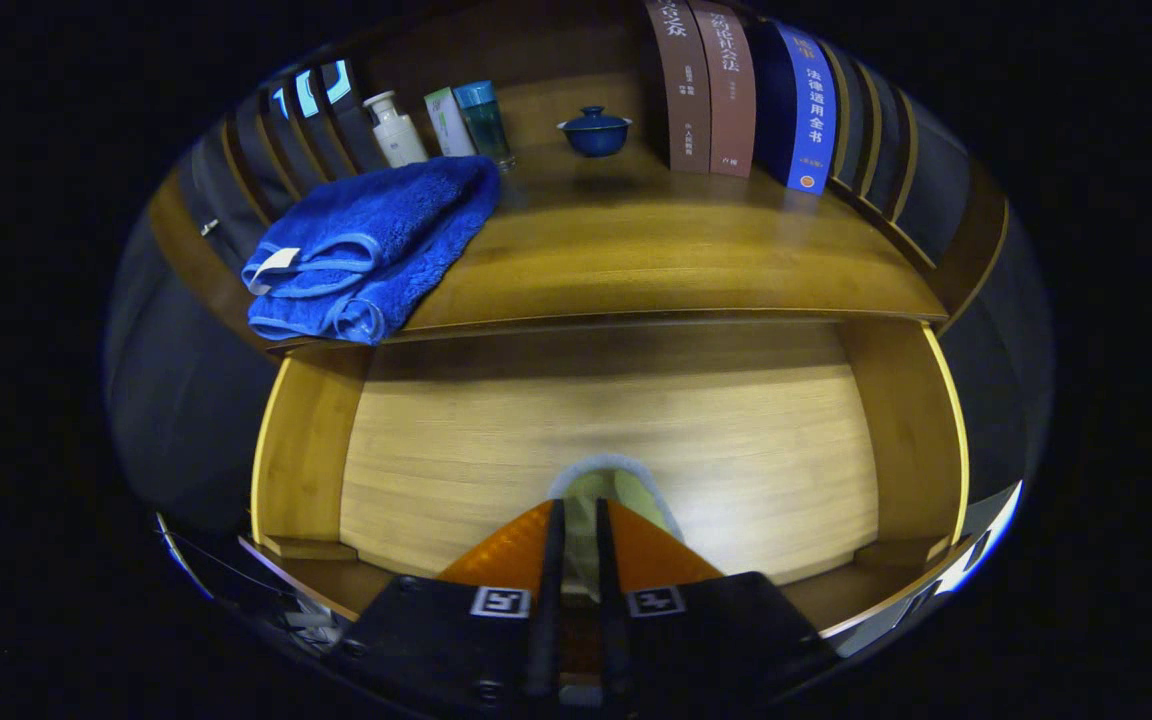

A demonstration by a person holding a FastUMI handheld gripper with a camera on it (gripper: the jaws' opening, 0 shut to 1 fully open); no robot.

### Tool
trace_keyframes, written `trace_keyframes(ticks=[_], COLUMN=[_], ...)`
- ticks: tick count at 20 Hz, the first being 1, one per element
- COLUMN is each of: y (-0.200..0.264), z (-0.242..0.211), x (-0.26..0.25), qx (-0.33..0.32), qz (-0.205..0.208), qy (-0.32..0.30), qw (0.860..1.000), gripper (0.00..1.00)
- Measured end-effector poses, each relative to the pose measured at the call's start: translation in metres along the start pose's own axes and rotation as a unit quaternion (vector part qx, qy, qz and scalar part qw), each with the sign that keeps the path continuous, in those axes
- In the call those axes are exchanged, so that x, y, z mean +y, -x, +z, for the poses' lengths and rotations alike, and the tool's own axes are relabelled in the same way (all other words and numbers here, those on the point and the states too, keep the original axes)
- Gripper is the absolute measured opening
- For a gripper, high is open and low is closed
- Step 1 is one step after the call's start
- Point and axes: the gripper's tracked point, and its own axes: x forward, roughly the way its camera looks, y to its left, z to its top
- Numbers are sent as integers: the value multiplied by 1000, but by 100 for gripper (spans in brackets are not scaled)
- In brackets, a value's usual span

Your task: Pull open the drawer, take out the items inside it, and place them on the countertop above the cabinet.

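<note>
1. drawer [356, 440] is pulled open; gripper [576, 520] sits over its front edge.
2. jaws clenched on a pale cloth item [608, 485].
3. blue towel [366, 245] lies at countertop [656, 250] left front corner.
4. next: lift and set it on the countertop.

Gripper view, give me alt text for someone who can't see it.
The gripper is shut on a pale cloth item over an open wooden drawer. On the countertop above lie a folded blue towel, three toiletry bottles, a blue lidded cup and upright books.
</note>
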Motion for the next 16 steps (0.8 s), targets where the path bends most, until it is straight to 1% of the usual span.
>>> trace_keyframes(ticks=[3, 5, 10, 14, 16], y=[-2, -6, -23, -38, -37], z=[-9, -14, -23, -35, -30], x=[-6, -12, -11, -18, -20], qx=[25, 46, 76, 104, 99], qz=[-5, -14, -10, -19, -18], qy=[22, 46, 78, 93, 86], qw=[999, 998, 994, 990, 991], gripper=[47, 67, 63, 64, 43])
